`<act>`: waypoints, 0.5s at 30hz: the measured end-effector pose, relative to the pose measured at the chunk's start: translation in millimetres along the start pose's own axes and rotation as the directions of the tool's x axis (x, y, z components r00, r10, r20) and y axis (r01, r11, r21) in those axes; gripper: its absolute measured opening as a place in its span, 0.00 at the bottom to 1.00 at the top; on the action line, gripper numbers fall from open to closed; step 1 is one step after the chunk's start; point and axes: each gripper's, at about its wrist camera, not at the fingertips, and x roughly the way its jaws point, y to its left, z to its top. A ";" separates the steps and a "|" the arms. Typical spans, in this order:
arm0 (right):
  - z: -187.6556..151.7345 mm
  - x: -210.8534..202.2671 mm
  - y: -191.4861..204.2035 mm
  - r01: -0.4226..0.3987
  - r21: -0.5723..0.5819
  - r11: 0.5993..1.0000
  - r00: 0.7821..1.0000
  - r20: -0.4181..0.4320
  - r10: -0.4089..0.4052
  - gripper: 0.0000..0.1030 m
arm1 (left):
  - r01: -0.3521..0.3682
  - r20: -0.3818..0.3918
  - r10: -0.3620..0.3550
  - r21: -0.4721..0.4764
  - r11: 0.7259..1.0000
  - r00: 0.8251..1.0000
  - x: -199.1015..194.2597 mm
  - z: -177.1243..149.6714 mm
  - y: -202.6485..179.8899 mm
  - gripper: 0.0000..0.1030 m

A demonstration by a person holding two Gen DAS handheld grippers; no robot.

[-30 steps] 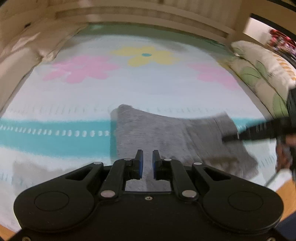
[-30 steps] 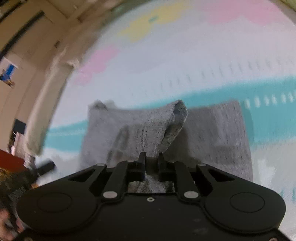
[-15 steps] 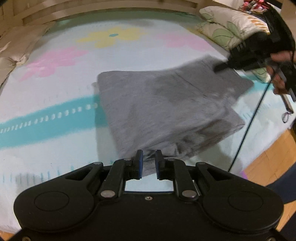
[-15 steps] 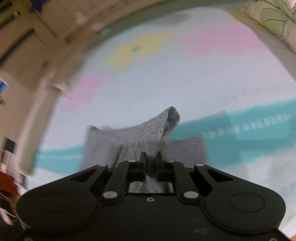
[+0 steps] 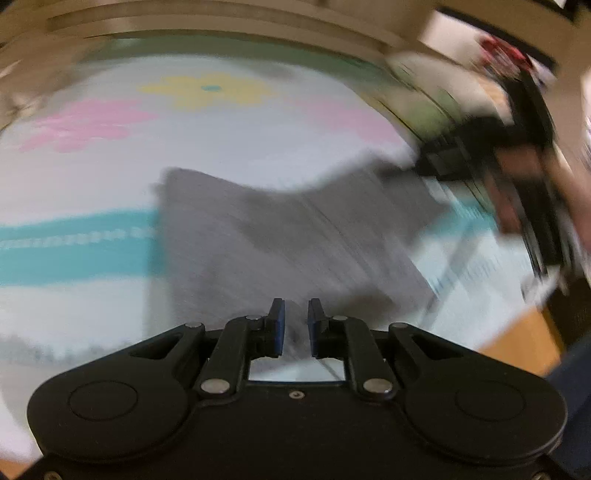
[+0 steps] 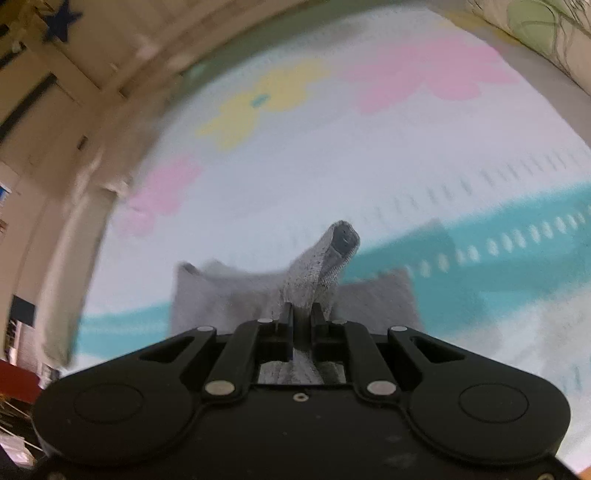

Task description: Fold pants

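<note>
One pair of grey pants [image 5: 280,236] is lying folded on the bed sheet [image 5: 229,140], straddling the single teal stripe [image 5: 74,243] that is running across the pale fabric. The right gripper [image 6: 302,314] is pinching a fold of the pants between its two fingers, and the cloth is rising in front of it into one rolled tip [image 6: 341,240] that is standing clear above the rest of the garment. In the left wrist view that same gripper [image 5: 461,158] is showing as a dark, blurred shape at the far right corner of the pants, where one corner of the cloth is lifting off the sheet. The left gripper [image 5: 295,325] is hovering at the near edge of the pants with its two blue-padded fingers [image 5: 277,325] set slightly apart; grey cloth is lying in the narrow gap, but the blur is hiding whether the pads are gripping it, so I cannot tell. Three flowers are printed on the sheet: one yellow flower [image 5: 207,90] in the middle and two pink flowers, one to the left [image 5: 88,123] and one to the right [image 5: 351,118]. One leaf-patterned pillow [image 6: 535,29] is sitting at the right edge of the bed.
</note>
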 end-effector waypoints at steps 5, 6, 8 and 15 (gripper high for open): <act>9.8 -7.0 28.4 -0.065 -0.029 0.997 0.998 0.025 0.066 0.09 | -0.044 0.021 0.042 0.137 0.990 0.999 25.7 -25.1 -27.1 0.20; 10.5 -8.0 34.6 -0.074 -0.042 0.996 0.997 0.028 0.075 0.09 | -0.072 0.039 0.067 0.152 0.986 0.997 31.0 -26.7 -29.5 0.20; 10.5 -9.7 44.2 -0.088 -0.066 0.994 0.995 0.035 0.090 0.09 | -0.109 0.085 0.096 0.170 0.979 0.992 38.7 -27.2 -32.5 0.20; 12.1 -18.2 47.3 -0.105 -0.071 0.992 0.993 0.045 0.108 0.06 | -0.216 -0.067 0.220 0.068 0.974 0.973 73.1 -23.5 -4.6 0.27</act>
